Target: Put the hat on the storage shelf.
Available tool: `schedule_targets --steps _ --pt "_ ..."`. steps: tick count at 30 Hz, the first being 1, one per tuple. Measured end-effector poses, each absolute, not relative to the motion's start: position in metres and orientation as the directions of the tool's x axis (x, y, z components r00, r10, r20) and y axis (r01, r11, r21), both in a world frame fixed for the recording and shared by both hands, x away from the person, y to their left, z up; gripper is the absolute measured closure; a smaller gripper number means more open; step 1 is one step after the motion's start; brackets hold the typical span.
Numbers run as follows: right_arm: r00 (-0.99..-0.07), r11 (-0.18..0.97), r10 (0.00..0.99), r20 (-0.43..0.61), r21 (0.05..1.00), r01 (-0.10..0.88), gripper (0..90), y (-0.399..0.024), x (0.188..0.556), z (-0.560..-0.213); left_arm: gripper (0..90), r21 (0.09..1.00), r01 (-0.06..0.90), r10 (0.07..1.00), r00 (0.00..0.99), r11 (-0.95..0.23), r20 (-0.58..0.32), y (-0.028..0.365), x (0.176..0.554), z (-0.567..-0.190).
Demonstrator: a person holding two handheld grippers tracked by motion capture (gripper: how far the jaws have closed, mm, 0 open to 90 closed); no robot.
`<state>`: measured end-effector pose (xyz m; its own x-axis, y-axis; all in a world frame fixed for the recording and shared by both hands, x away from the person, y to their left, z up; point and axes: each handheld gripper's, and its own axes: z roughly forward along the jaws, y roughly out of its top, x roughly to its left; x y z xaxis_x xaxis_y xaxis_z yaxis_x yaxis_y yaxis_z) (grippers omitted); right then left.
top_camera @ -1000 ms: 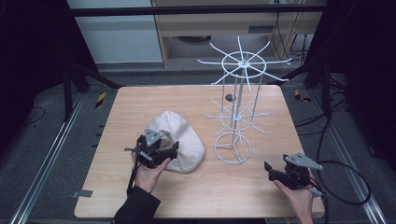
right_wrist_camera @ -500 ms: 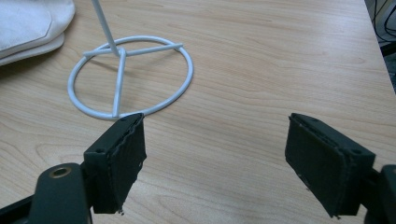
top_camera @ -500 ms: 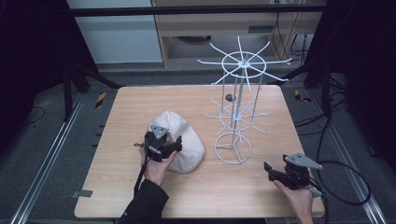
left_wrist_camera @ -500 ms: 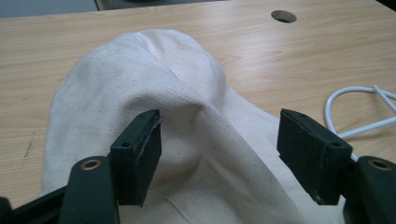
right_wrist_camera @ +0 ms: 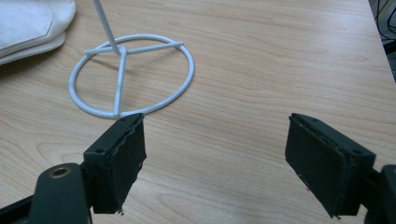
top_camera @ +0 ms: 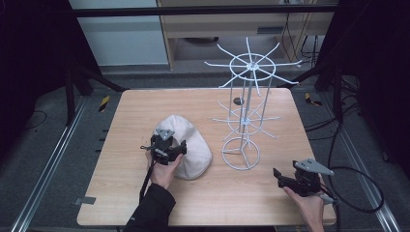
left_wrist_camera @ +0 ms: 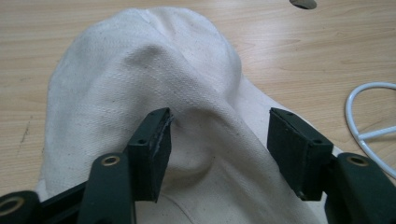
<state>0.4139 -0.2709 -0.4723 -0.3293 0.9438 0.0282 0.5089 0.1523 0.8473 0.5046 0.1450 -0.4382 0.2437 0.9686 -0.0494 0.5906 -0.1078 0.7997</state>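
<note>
Lab / data-capture rig, not home. Light wood desk sits inside black metal frame with dark curtains both sides. Grey carpet floor, aluminium rails alongside desk, hazard-striped tape on floor, loose cables at right. Shelf unit behind.

A white wire rack stands on the wooden table, right of the left claw (its ring base just ahead of the right claw).
</note>
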Motion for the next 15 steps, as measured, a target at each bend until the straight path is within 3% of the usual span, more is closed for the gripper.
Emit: schedule_targets --steps 5,11,15 --pt "-0.331 0.153 0.943 0.027 0.849 0.506 20.4 -0.271 0.414 -0.472 51.8 0.781 0.615 0.968 0.245 -0.107 -0.060 0.144 0.508 -0.442" --pt "-0.335 0.152 0.942 0.032 0.847 0.509 20.8 -0.271 0.414 -0.472 77.4 0.739 0.665 0.963 0.254 -0.106 -0.091 0.150 0.511 -0.451" --pt "-0.336 0.158 0.941 0.024 0.850 0.502 21.0 -0.273 0.414 -0.472 86.8 0.736 0.672 0.955 0.265 -0.087 -0.130 0.157 0.513 -0.454"
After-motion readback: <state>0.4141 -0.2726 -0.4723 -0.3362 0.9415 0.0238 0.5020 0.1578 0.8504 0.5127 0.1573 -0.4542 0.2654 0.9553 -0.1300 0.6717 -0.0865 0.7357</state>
